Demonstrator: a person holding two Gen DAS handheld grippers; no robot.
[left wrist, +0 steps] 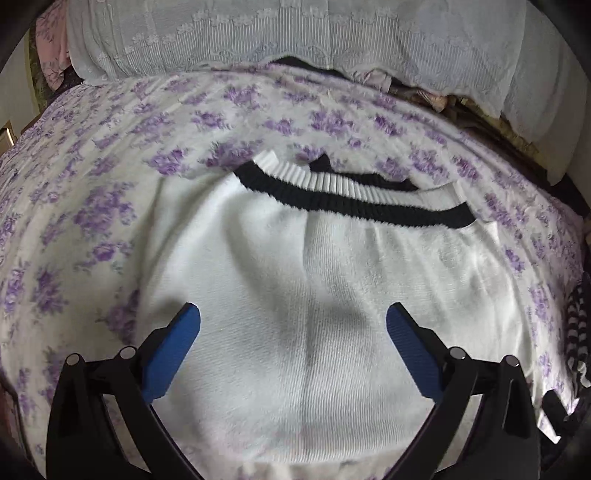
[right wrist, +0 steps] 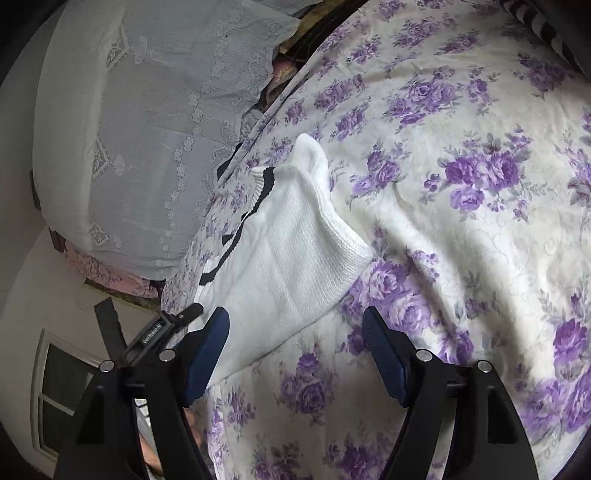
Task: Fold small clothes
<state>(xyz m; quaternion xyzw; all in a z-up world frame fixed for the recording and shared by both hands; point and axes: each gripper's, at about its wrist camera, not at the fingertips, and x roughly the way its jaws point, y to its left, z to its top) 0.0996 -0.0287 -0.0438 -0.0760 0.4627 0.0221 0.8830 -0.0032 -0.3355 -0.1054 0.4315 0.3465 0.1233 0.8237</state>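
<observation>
left gripper (left wrist: 293,321): blue pads spread wide, holding nothing, over the sweater's white body | sweater (left wrist: 325,280): white knit with black-and-white ribbed band, lying on the floral bedspread (left wrist: 85,177) | right gripper (right wrist: 295,325): spread wide, holding nothing, at sweater's near corner | pillow (right wrist: 122,122): at bed's far edge

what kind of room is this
Most likely a bedroom: the white knit top lies on a bed with a purple floral sheet, and a lace-covered pillow sits at its head.
</observation>
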